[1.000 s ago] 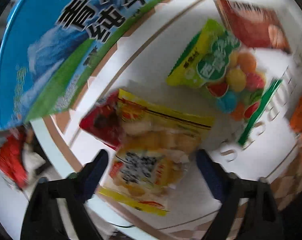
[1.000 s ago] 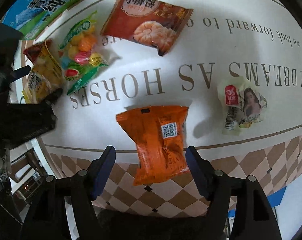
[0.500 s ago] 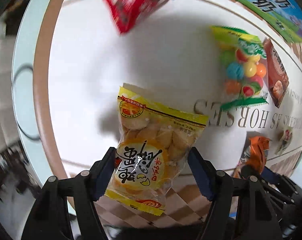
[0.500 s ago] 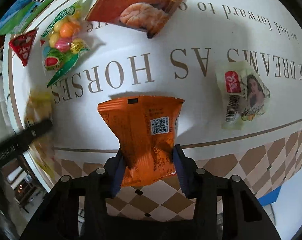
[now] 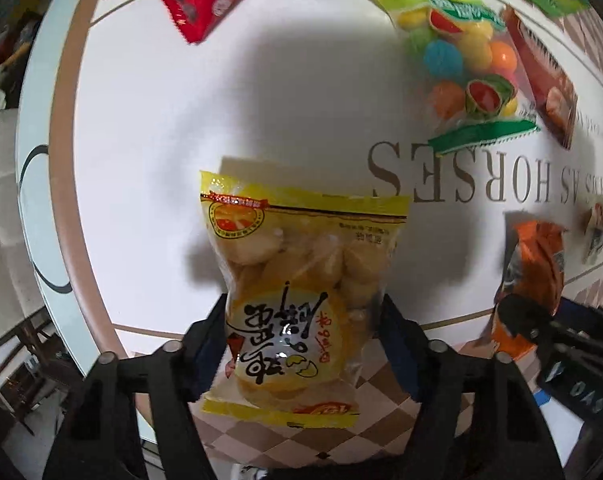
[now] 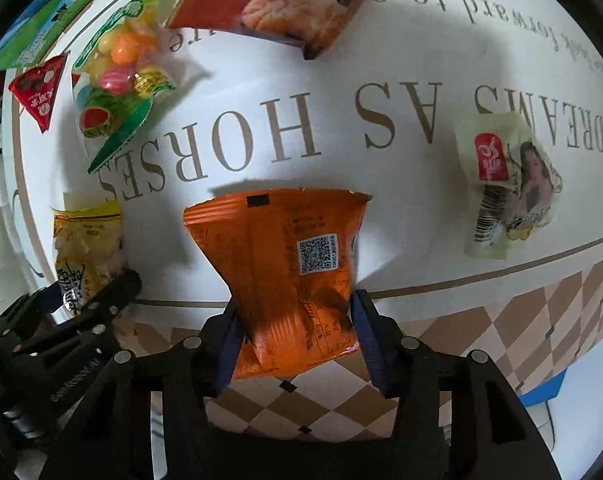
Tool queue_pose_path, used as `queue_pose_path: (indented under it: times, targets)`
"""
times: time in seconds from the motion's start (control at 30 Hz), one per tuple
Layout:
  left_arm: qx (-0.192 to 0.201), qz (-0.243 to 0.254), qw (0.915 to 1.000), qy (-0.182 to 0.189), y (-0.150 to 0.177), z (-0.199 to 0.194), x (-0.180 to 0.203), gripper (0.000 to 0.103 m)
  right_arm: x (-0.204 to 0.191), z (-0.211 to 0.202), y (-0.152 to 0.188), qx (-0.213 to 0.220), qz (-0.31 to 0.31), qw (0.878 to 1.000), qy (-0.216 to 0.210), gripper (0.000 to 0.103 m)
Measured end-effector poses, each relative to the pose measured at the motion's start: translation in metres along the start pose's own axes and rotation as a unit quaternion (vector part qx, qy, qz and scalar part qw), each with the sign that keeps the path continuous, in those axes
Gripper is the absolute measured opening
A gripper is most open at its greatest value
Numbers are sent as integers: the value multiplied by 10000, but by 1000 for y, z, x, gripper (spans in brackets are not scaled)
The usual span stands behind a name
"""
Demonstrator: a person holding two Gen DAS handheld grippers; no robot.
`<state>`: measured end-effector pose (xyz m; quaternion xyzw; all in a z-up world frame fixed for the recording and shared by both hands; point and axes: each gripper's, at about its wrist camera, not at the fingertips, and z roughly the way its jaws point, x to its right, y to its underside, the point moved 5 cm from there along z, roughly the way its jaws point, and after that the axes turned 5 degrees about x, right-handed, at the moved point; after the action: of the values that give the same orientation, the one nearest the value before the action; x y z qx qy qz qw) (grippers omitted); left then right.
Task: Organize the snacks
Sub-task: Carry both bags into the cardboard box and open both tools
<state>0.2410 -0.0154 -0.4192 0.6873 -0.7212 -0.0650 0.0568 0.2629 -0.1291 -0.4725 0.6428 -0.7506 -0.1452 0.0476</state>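
My left gripper (image 5: 303,344) is shut on a yellow bag of egg cakes (image 5: 301,276) and holds it above the white tablecloth (image 5: 149,152). My right gripper (image 6: 295,336) is shut on an orange snack packet (image 6: 285,264), squeezed at its lower half. The yellow bag also shows in the right wrist view (image 6: 85,252), and the orange packet shows in the left wrist view (image 5: 533,264). A bag of coloured candy balls (image 6: 117,76), a red-brown biscuit packet (image 6: 277,4), a small red triangular packet (image 6: 37,88) and a pale green packet (image 6: 509,192) lie on the cloth.
A blue and green milk carton box (image 6: 53,12) stands at the far left edge of the table. The cloth has a brown checked border (image 6: 541,320) along the near edge. Chairs and floor (image 5: 17,344) lie beyond the table's left side.
Both grippers closed on their packets. The left one lifted the yellow bag and swung away from the blue carton. The right one pinched the orange packet and raised it.
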Motion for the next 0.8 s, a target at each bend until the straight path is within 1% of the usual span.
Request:
queue_pose_path:
  times: [0.03, 0.07, 0.1, 0.17, 0.27, 0.37, 0.43, 0.47, 0.5, 0.57, 0.63, 0.7, 0.73, 0.77, 0.8]
  targets:
    - [49, -13, 10000, -43, 1, -2, 1, 55, -12, 2, -2, 79, -24, 9999, 75, 50]
    - [92, -11, 9999, -92, 3, -4, 1, 54, -10, 5, 2, 142, -62, 9998, 94, 48]
    - [134, -11, 9998, -118, 4, -7, 6, 51, -19, 4, 6, 185, -77, 9997, 108, 46]
    - [232, -31, 9996, -127, 7, -12, 8, 46, -23, 1, 10, 234, -130, 9996, 98, 43]
    - [350, -56, 9994, -43, 9, -24, 14, 44, -26, -12, 13, 319, -155, 9994, 16, 41]
    - [499, -63, 9987, 0, 7, -36, 11, 42, -26, -32, 10, 511, -241, 9984, -63, 40]
    - [587, -124, 9982, 100, 2, -53, 15, 42, -26, -46, 8, 638, -289, 9975, -131, 40]
    - [624, -169, 9978, 177, -6, -64, 19, 42, -27, -57, 9, 713, -293, 9969, -184, 40]
    - [705, -225, 9967, 328, -5, -77, 18, 42, -28, -64, 8, 763, -304, 9963, -233, 40]
    - [861, -286, 9946, 504, -10, -105, 12, 42, -28, -86, 6, 898, -334, 9947, -370, 40]
    - [1139, -340, 9900, 764, -13, -141, 14, 42, -30, -112, 3, 1048, -367, 9924, -538, 40]
    - [1445, -384, 9838, 989, -23, -176, 14, 42, -31, -137, -4, 1208, -400, 9895, -685, 40]
    - [1600, -380, 9803, 1096, -36, -189, -3, 42, -33, -152, -9, 1308, -414, 9877, -748, 40]
    - [1711, -386, 9775, 1175, -45, -202, -15, 42, -26, -170, -19, 1448, -450, 9850, -820, 40]
    - [1851, -371, 9737, 1276, -63, -220, -12, 42, -25, -184, -27, 1545, -466, 9831, -870, 40]
